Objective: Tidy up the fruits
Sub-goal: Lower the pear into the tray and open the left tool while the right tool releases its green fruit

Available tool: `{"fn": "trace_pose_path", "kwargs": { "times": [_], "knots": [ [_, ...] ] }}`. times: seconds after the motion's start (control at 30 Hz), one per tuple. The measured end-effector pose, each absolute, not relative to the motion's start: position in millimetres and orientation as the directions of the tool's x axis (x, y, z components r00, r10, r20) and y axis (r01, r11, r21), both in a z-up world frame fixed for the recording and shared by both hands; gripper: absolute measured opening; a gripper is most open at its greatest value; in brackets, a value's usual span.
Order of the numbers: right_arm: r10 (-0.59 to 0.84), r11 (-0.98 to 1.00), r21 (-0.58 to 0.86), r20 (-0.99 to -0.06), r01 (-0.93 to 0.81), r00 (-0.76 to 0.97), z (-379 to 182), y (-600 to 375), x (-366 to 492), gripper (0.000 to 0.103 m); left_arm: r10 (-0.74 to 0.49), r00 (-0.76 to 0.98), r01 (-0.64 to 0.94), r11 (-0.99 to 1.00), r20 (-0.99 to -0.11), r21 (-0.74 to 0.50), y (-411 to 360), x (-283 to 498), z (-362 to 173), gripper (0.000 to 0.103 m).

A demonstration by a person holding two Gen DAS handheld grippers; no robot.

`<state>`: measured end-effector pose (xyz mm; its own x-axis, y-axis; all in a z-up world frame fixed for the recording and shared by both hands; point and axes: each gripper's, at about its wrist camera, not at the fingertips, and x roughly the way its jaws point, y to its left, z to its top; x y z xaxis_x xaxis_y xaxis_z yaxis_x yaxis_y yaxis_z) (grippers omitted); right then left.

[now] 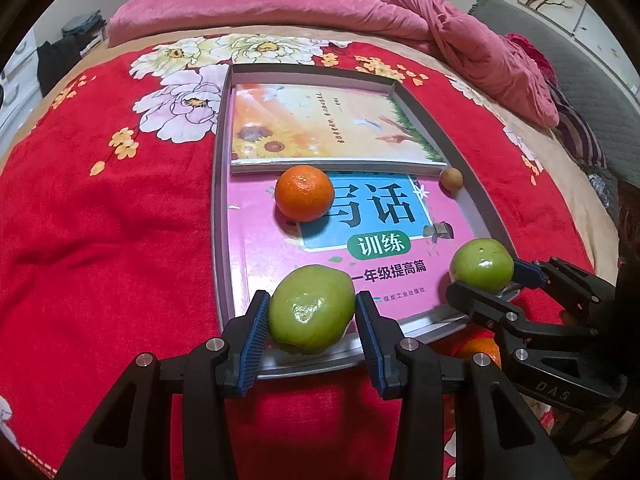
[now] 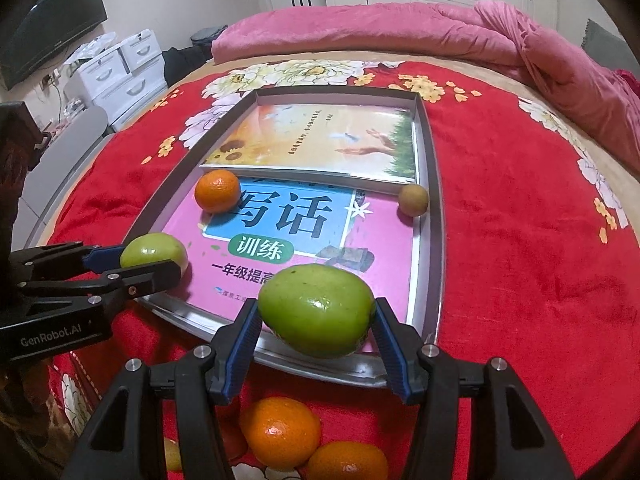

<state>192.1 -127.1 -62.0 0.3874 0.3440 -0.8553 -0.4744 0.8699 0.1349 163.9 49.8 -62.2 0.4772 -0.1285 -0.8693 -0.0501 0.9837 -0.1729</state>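
L gripper (image 1: 312, 316) is clamped on a green fruit (image 1: 311, 314), blue pads (image 1: 256, 334) pressing both sides, fruit at the near edge of the tray (image 1: 218, 200), over the near-left corner as seen from the R cam. Can't tell if it rests on the pink book (image 1: 280, 264) or hangs just above it.

R gripper (image 2: 316, 316) grips a 2nd green fruit (image 2: 316, 310) the same way, pads (image 2: 244, 340) tight on both sides, near the tray's (image 2: 432, 216) front rim, right of the first one. In the L cam that fruit (image 1: 482, 266) and R gripper (image 1: 486, 280) sit at the tray's near-right corner; in the R cam the L gripper (image 2: 148, 258) comes in from the left with its fruit (image 2: 154, 254).

Inside the tray: an orange (image 1: 304, 193) on the pink book, touching the edge of the sunflower book (image 1: 332, 124) that overlaps the far half. A small brown fruit (image 1: 451, 178) sits in the gap by the right wall, just beside both books.

R cam also shows two more oranges, one (image 2: 280, 432) and another (image 2: 346, 462), outside the tray on the red floral blanket (image 2: 520, 260), below the gripper, touching each other. A pink quilt (image 2: 400, 28) is bunched along the far side of the bed.
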Motion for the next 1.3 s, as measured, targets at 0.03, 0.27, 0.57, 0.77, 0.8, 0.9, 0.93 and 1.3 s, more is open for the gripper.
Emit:
{"fn": "trace_pose_path", "kwargs": {
  "times": [0.03,0.27,0.57,0.77,0.8,0.9,0.93,1.3],
  "knots": [
    [0.344,0.872,0.139,-0.856,-0.47,0.385,-62.3,-128.0,192.8,0.057,-0.129,0.477,-0.05,0.984,-0.87,-0.173,49.7,164.0,-62.3,0.045],
    [0.347,0.875,0.155,-0.861,-0.458,0.372,-62.7,-131.1,194.4,0.06,-0.131,0.476,-0.052,0.983,-0.87,-0.176,50.1,164.0,-62.5,0.045],
    [0.347,0.88,0.152,-0.854,-0.45,0.389,-58.0,-132.4,191.8,0.064,-0.135,0.478,-0.057,0.981,-0.868,-0.184,50.6,163.9,-62.1,0.045],
    [0.347,0.886,0.15,-0.843,-0.439,0.411,-51.8,-136.9,189.3,0.066,-0.139,0.497,-0.048,0.981,-0.856,-0.187,49.6,160.7,-55.5,0.045],
    [0.347,0.886,0.151,-0.842,-0.438,0.413,-50.9,-137.2,189.0,0.066,-0.137,0.501,-0.047,0.982,-0.854,-0.185,49.4,159.7,-53.9,0.045],
    [0.349,0.888,0.154,-0.839,-0.434,0.417,-48.6,-138.5,188.1,0.067,-0.137,0.503,-0.046,0.982,-0.853,-0.185,48.8,157.5,-51.0,0.046],
    [0.35,0.888,0.155,-0.838,-0.433,0.418,-48.0,-138.9,188.0,0.067,-0.141,0.503,-0.046,0.981,-0.853,-0.189,48.8,156.7,-50.6,0.046],
    [0.363,0.886,0.16,-0.823,-0.435,0.436,-37.3,-142.0,182.7,0.07,-0.152,0.522,-0.057,0.976,-0.84,-0.212,52.9,146.8,-38.3,0.055]
  ]
}}
